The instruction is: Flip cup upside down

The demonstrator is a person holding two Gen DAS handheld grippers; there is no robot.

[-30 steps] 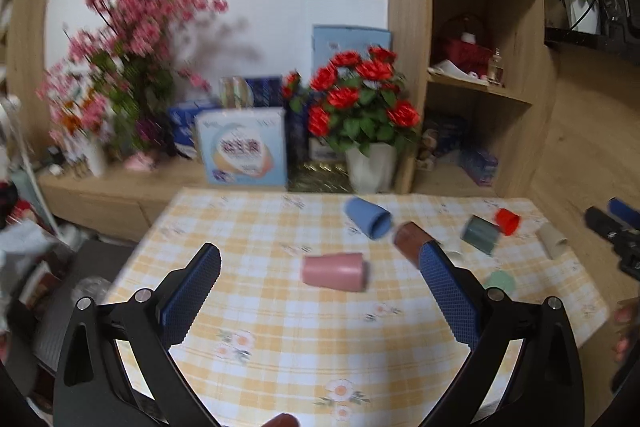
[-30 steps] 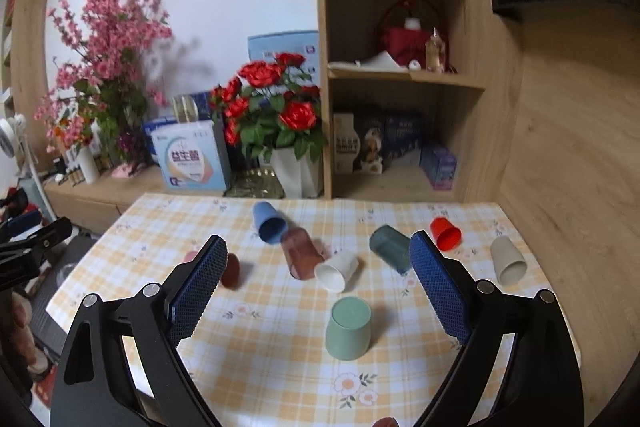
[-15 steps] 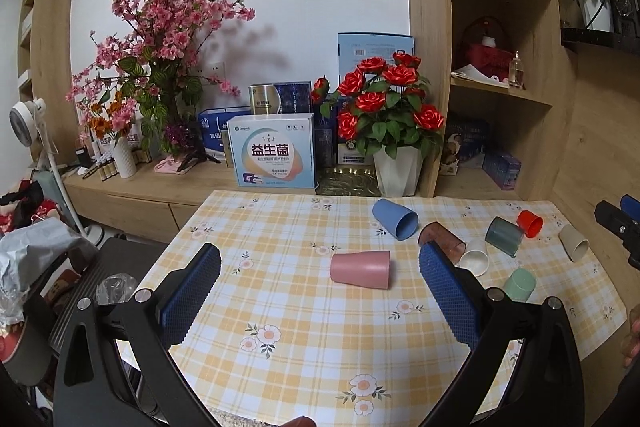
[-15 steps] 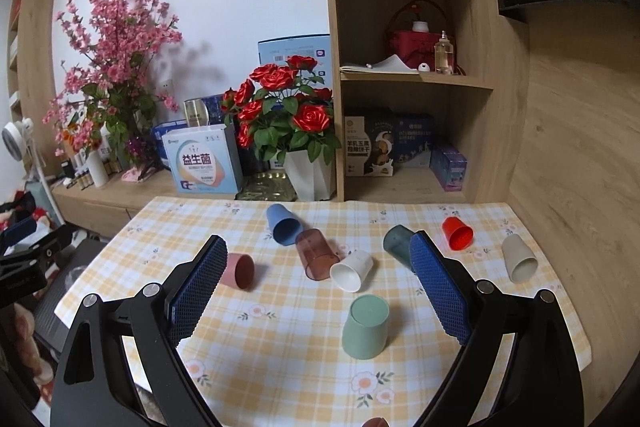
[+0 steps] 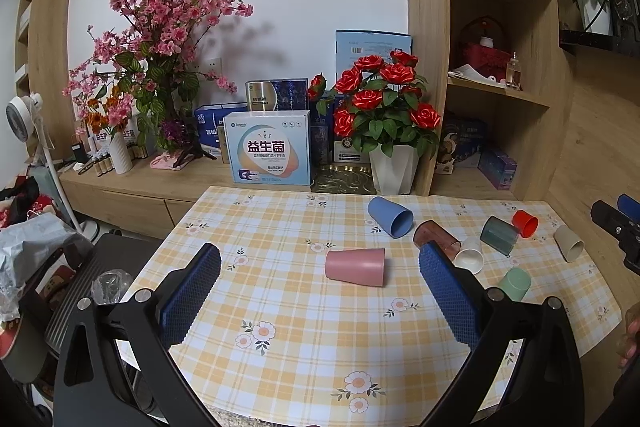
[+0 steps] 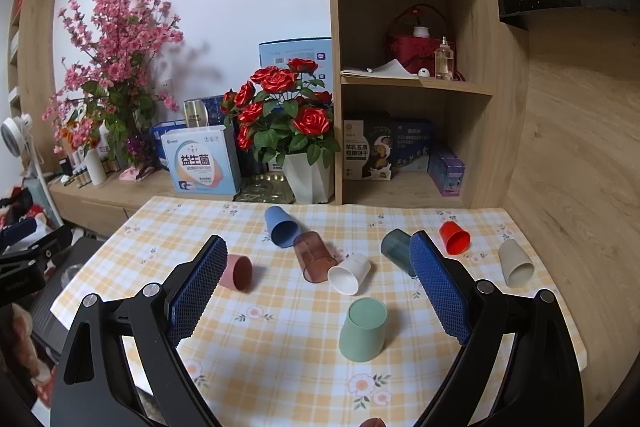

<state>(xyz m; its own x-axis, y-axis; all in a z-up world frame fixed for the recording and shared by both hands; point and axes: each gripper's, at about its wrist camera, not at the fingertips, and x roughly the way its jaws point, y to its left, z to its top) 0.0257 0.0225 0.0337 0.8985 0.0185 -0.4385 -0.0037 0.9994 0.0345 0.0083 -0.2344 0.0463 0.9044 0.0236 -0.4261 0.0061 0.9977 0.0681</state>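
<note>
Near the middle of the surface (image 5: 280, 307), the pink cup (image 5: 355, 266) is lying on its side, with its mouth pointing toward the right edge. It is looking like a light plastic cup, stiff and smooth, so it is likely to roll or slip if it is pushed. A good place to hold it is across its round sides, near the middle.

The left hand-held gripper (image 5: 320, 297) is hanging above the near part of the surface with its jaws wide apart and nothing in them. The pink cup is sitting between the two blue pads (image 5: 191, 297) in the left view, but farther back and not touching them. The right hand-held gripper (image 6: 318, 289) is also spread wide and holding nothing.

Other cups are lying toward the far right corner: a blue cup (image 5: 390, 216), a brown cup (image 5: 436, 239), a white cup (image 5: 469, 259), a dark green cup (image 5: 499, 235), a red cup (image 5: 525, 223) and a beige cup (image 5: 569, 243). A light green cup (image 6: 363, 329) is already standing upside down near the right edge. The brown and white cups are close to the pink cup's right, so the right pad is needing some care there. Nothing is sitting between the left hand-held gripper and the pink cup.
</note>
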